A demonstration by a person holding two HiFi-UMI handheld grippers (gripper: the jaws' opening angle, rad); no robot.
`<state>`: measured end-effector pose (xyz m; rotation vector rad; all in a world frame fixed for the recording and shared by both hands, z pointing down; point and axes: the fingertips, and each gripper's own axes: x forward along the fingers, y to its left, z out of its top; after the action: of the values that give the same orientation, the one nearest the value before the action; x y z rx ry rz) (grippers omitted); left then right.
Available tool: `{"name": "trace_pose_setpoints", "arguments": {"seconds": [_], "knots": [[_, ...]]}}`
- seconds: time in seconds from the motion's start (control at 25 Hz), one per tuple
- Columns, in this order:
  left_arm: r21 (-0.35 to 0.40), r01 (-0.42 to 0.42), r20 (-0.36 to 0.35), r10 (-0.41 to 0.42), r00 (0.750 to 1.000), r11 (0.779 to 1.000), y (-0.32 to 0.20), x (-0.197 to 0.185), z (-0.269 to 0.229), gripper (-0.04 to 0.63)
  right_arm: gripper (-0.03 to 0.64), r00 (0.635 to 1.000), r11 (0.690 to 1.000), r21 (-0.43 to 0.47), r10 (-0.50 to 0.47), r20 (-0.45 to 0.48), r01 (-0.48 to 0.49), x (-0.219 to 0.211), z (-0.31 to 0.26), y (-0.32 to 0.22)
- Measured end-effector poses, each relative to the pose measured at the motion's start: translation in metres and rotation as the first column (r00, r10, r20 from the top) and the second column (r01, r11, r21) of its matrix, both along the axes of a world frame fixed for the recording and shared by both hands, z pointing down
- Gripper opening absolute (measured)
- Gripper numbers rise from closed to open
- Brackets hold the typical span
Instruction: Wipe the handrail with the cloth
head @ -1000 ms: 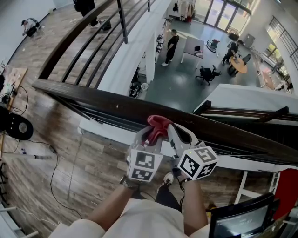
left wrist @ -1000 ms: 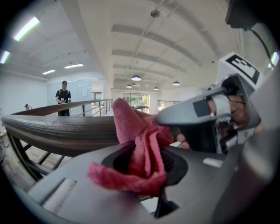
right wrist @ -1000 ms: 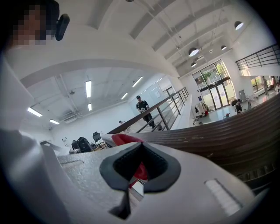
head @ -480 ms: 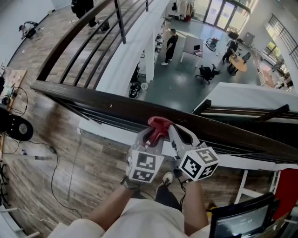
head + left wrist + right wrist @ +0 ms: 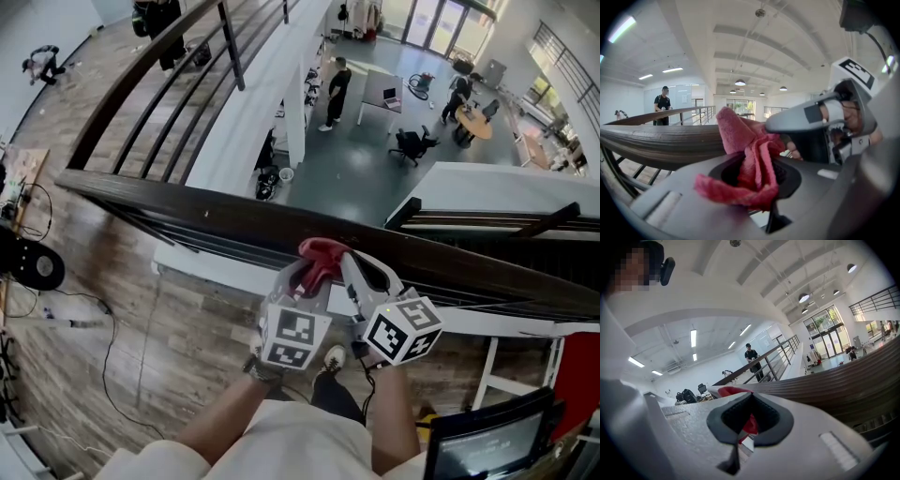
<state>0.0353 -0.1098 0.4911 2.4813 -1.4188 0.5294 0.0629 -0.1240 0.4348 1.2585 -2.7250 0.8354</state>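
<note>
No legible text or numbers

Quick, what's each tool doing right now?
Left tool: closed on the red cloth.
Right tool: closed, apparently pinching a bit of that cloth.

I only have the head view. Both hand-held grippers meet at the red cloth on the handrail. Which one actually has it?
Observer: The left hand-held gripper. Its own view shows the cloth bunched between its jaws.
Operator: And the right one?
Observer: The right hand-held gripper has its jaws together. Only a sliver of red shows through their gap, so I can't say it pinches any cloth.
</note>
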Motion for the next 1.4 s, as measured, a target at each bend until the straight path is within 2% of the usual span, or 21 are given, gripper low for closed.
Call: {"name": "trace_pose_setpoints", "arguments": {"seconds": [0.92, 1.4], "knots": [[-0.026, -0.096, -0.03, 0.095, 0.995, 0.995, 0.01, 0.067, 0.007, 0.072, 0.003, 0.997, 0.997, 0.007, 0.072, 0.005, -0.072, 0.064, 0.0, 0.004], [-0.022, -0.117, -0.026, 0.117, 0.993, 0.993, 0.011, 0.075, 0.001, 0.074, 0.003, 0.997, 0.997, 0.018, 0.073, 0.002, -0.073, 0.072, 0.0, 0.004]]}}
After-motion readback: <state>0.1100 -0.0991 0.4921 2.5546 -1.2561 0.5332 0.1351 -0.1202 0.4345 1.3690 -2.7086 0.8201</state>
